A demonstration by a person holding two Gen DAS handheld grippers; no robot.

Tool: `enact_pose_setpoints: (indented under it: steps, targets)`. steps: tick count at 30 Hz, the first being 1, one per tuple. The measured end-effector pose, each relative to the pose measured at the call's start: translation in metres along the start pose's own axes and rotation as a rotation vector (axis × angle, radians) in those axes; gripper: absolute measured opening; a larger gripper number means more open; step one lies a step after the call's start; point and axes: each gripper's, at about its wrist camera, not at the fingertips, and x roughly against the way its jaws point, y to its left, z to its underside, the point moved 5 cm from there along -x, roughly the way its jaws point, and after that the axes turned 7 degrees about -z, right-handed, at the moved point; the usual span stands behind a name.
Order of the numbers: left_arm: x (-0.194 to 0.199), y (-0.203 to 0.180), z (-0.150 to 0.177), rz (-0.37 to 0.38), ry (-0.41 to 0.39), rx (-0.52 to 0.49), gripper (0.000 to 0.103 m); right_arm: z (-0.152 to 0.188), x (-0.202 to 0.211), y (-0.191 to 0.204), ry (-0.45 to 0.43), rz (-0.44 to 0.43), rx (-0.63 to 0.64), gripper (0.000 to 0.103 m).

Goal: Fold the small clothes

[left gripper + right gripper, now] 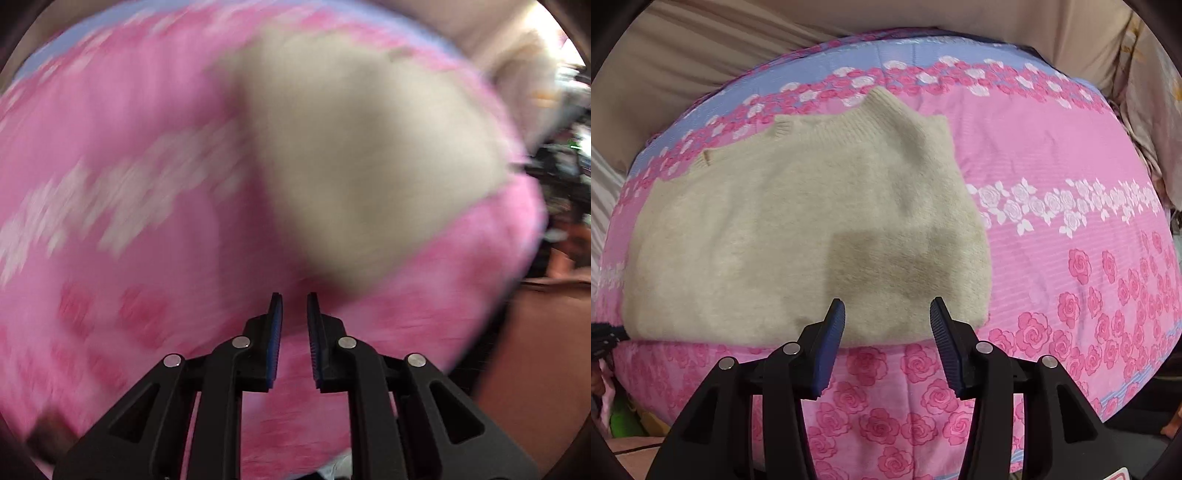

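Sweater (798, 229) — a cream, fuzzy knit — lies flat on the pink rose-print bedspread (1052, 266), just ahead of the right gripper (887, 310) and spreading mostly to its left. The ribbed neckline sits at the far edge from that gripper, and the near hem runs just in front of its fingertips, close to where the bedspread drops over the edge of the bed. The right gripper is spread wide with nothing between its blue pads (827, 347); its shadow falls as a dark patch on the knit directly ahead of it.

The left wrist view is heavily motion-blurred. There the sweater (369, 155) shows as a pale mass ahead of and slightly right of the left gripper (294, 295), with the bedspread (110, 184) filling the rest of the view to its left and beneath it. The left gripper's fingers stand a narrow gap apart, holding nothing — only pink cloth shows between them. Whether the fingertips touch the fabric cannot be told through the blur.

Beyond the far edge of the bed, a beige curtain (701, 48) hangs behind the bedspread.
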Motion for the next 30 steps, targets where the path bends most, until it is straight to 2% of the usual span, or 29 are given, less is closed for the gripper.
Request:
enact_pose_setpoints:
  steps: [2, 5, 8, 9, 10, 11, 14, 16, 18, 19, 20, 21, 22, 23, 24, 26, 27, 28, 30]
  targets:
    - [0.010, 0.001, 0.000, 0.008, -0.045, 0.075, 0.011, -0.003, 0.002, -0.006, -0.006, 0.000, -0.011, 0.047]
    - [0.042, -0.012, -0.010, 0.014, -0.154, 0.111, 0.017, -0.020, 0.013, -0.006, -0.044, -0.017, 0.003, 0.045]
    - [0.069, -0.040, -0.041, -0.020, -0.267, 0.139, 0.040, -0.048, 0.010, -0.002, -0.063, -0.013, 0.036, 0.044]
    - [0.070, -0.046, -0.049, -0.047, -0.283, 0.157, 0.059, -0.059, 0.003, -0.002, -0.060, -0.015, 0.040, 0.044]
    - [0.069, -0.051, -0.058, -0.068, -0.297, 0.177, 0.070, -0.070, -0.006, -0.002, -0.053, -0.007, 0.041, 0.045]
    - [0.065, -0.058, -0.071, -0.094, -0.308, 0.197, 0.071, -0.078, -0.012, -0.003, -0.050, 0.002, 0.039, 0.046]
    - [0.044, -0.065, -0.093, -0.167, -0.279, 0.264, 0.071, -0.108, -0.031, -0.006, -0.054, 0.009, 0.034, 0.048]
    - [0.029, -0.062, -0.099, -0.184, -0.248, 0.304, 0.070, -0.123, -0.045, -0.007, -0.046, 0.007, 0.032, 0.053]
    - [0.011, -0.060, -0.106, -0.233, -0.204, 0.346, 0.065, -0.132, -0.062, -0.010, -0.023, 0.021, 0.031, 0.054]
    - [0.003, -0.054, -0.107, -0.255, -0.180, 0.356, 0.057, -0.135, -0.070, -0.011, -0.008, 0.024, 0.035, 0.042]
    - [-0.004, -0.051, -0.109, -0.259, -0.154, 0.370, 0.053, -0.135, -0.075, -0.011, 0.003, 0.020, 0.040, 0.006]
    - [-0.005, -0.049, -0.112, -0.250, -0.157, 0.387, 0.045, -0.135, -0.079, -0.010, 0.023, 0.001, 0.040, 0.007]
    - [-0.003, -0.045, -0.114, -0.245, -0.165, 0.396, 0.031, -0.136, -0.076, -0.008, 0.013, -0.022, 0.031, 0.007]
    - [0.002, -0.045, -0.117, -0.230, -0.178, 0.403, 0.025, -0.139, -0.065, -0.006, -0.022, -0.048, 0.028, 0.007]
    - [0.008, -0.043, -0.120, -0.230, -0.191, 0.407, 0.023, -0.144, -0.047, -0.003, -0.079, -0.072, 0.027, 0.006]
    - [0.010, -0.039, -0.125, -0.246, -0.190, 0.406, 0.026, -0.150, -0.029, -0.003, -0.145, -0.087, 0.028, 0.008]
    - [0.008, -0.036, -0.126, -0.243, -0.169, 0.422, 0.028, -0.152, -0.038, -0.007, -0.125, -0.061, 0.039, 0.009]
    - [0.009, -0.036, -0.128, -0.218, -0.168, 0.433, 0.027, -0.150, -0.057, -0.013, -0.054, -0.026, 0.051, 0.011]
    - [0.024, -0.039, -0.132, -0.154, -0.231, 0.453, 0.030, -0.143, -0.078, -0.026, 0.022, 0.025, 0.030, 0.011]
